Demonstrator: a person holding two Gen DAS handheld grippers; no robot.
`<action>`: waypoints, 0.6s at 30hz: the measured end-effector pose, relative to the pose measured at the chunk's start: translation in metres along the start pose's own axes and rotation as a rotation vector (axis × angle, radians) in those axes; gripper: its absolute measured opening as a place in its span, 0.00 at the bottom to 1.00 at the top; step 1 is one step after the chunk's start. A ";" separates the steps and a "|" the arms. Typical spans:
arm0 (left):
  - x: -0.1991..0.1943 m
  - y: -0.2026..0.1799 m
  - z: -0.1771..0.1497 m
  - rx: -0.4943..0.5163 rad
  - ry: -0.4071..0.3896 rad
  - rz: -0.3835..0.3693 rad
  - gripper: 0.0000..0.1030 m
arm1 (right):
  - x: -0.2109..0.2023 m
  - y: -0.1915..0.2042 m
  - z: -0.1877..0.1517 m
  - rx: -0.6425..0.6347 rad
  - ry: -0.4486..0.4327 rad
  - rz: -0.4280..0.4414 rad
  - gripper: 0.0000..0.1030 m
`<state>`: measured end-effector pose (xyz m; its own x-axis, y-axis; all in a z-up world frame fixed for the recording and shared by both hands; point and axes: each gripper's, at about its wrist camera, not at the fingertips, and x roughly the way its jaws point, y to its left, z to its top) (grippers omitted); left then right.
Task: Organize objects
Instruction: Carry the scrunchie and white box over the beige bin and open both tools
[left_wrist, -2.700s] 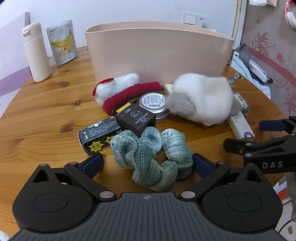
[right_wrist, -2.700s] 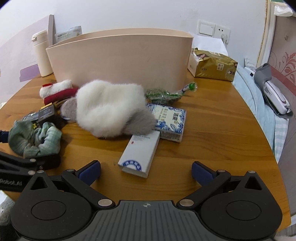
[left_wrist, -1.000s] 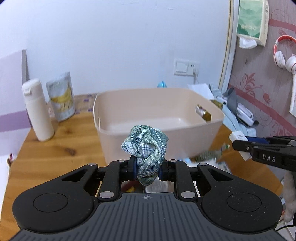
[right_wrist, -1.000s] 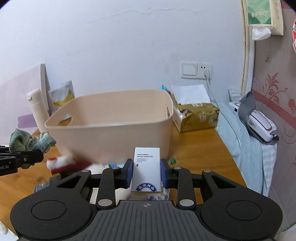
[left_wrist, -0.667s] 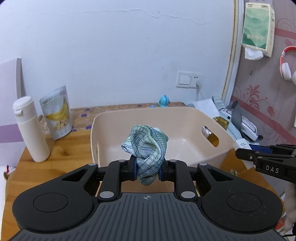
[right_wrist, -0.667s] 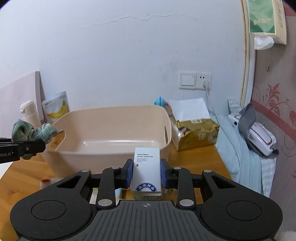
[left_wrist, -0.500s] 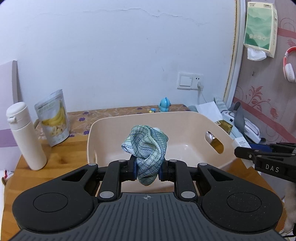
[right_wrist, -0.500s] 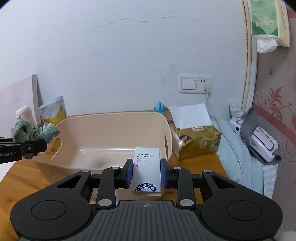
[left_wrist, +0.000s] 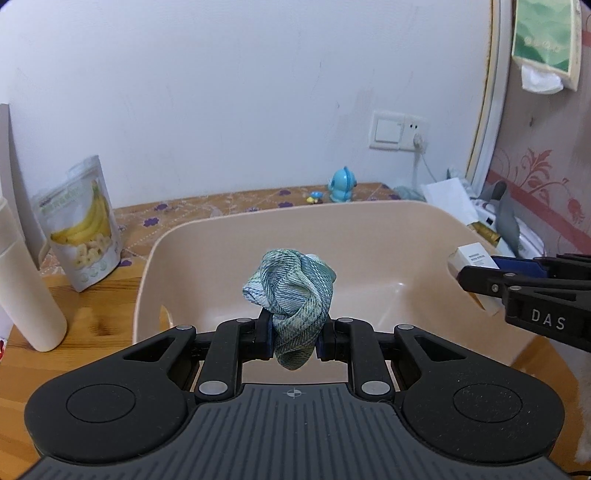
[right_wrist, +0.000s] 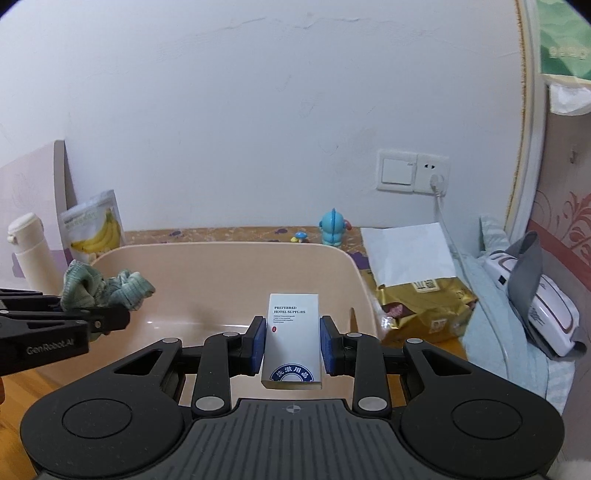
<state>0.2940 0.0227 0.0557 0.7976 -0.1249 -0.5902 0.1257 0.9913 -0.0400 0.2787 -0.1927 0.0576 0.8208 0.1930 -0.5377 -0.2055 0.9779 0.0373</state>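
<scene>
Right now your left gripper (left_wrist: 294, 339) is clamped tight on the green scrunchie (left_wrist: 291, 291); its blue pads squeeze the bunched fabric from both sides, and most of the cloth bulges up above the jaws. You are holding it in the air over the near wall of the beige tub (left_wrist: 373, 236), on the tub's left side.

Your right gripper (right_wrist: 292, 345) is closed on the white hotel-supplies box (right_wrist: 293, 339), which stands upright between the pads with its printed face toward the camera. That box sits above the tub's near rim too, toward the right-hand end; from the left wrist view you see its end poking out past the black fingers by the tub's handle slot.

The tub's floor (right_wrist: 207, 314), as far as either camera shows it, is bare and glossy, with nothing lying in it.

Outside the tub, a banana-chip pouch (left_wrist: 83, 225) and a cream bottle (left_wrist: 26, 280) stand on the wooden table (left_wrist: 99, 306) at the left, well apart from both grippers.
</scene>
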 end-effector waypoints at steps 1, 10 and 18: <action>0.004 0.000 0.000 0.002 0.007 -0.001 0.19 | 0.005 0.001 0.000 -0.003 0.006 0.000 0.28; 0.022 0.003 -0.007 0.005 0.050 -0.008 0.20 | 0.033 0.011 -0.004 -0.038 0.066 -0.003 0.28; 0.021 0.003 -0.005 0.003 0.070 -0.004 0.25 | 0.044 0.015 -0.009 -0.061 0.119 -0.007 0.29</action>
<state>0.3084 0.0233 0.0390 0.7541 -0.1254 -0.6446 0.1303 0.9907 -0.0403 0.3070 -0.1704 0.0270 0.7543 0.1716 -0.6337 -0.2345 0.9720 -0.0160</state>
